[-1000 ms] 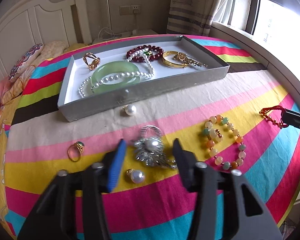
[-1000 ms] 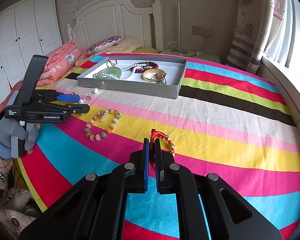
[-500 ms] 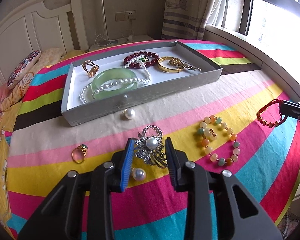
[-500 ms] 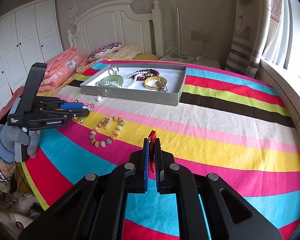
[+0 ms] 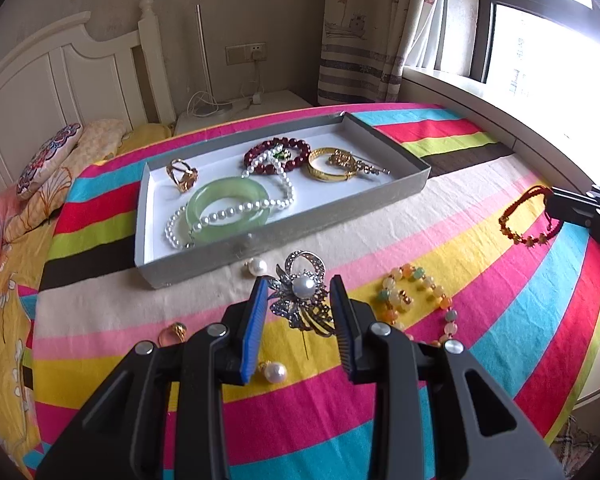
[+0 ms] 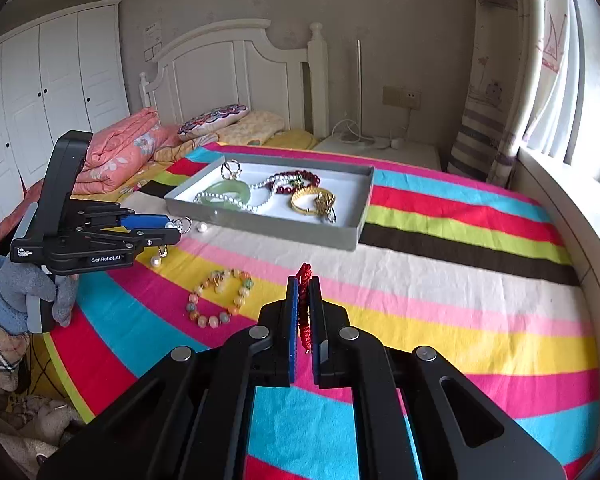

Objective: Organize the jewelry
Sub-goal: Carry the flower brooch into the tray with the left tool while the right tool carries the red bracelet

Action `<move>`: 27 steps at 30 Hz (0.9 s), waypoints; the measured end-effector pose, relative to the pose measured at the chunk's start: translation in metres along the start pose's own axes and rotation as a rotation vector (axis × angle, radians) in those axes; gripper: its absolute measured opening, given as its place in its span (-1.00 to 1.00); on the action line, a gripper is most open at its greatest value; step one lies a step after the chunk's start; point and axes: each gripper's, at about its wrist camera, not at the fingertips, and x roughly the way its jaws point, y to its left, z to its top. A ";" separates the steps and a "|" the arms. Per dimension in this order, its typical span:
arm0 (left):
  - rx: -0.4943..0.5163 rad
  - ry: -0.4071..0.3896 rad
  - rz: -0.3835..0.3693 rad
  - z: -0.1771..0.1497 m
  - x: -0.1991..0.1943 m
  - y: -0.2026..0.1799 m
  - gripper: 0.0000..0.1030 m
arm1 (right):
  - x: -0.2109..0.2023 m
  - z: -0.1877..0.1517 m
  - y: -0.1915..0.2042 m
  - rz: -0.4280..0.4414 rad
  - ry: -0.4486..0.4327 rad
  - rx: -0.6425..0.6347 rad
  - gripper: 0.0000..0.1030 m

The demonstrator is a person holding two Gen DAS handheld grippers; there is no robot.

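A grey jewelry tray (image 5: 284, 242) (image 6: 352, 222) sits on the striped bedspread and holds a green bangle (image 5: 227, 210), a pearl necklace, a red bead bracelet, a gold bangle and a gold ring. My left gripper (image 5: 299, 292) is shut on a silver pearl brooch (image 5: 304, 294) and holds it above the bed in front of the tray. My right gripper (image 6: 304, 284) is shut on a red string bracelet (image 6: 305, 312), which also shows in the left wrist view (image 5: 528, 216), lifted above the bed.
Loose on the bedspread lie a pastel bead bracelet (image 5: 416, 300) (image 6: 220, 296), two pearl earrings (image 5: 258, 267) (image 5: 275, 372) and a gold ring (image 5: 176, 330). Pillows and a headboard stand behind. The window sill runs along the right.
My left gripper closed on the silver brooch and lifted it toward the tray. My right gripper rose with the red bracelet and moved toward the tray.
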 end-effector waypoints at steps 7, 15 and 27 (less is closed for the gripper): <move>0.013 -0.017 -0.014 0.027 0.001 -0.001 -0.39 | 0.019 0.031 0.000 0.006 -0.012 -0.041 -0.88; -0.009 -0.029 -0.045 0.064 0.012 0.007 -0.39 | 0.051 0.075 -0.004 -0.005 -0.020 -0.058 -0.88; -0.032 0.008 -0.084 0.104 0.062 0.005 -0.39 | 0.132 0.121 -0.029 -0.036 0.040 0.003 -0.88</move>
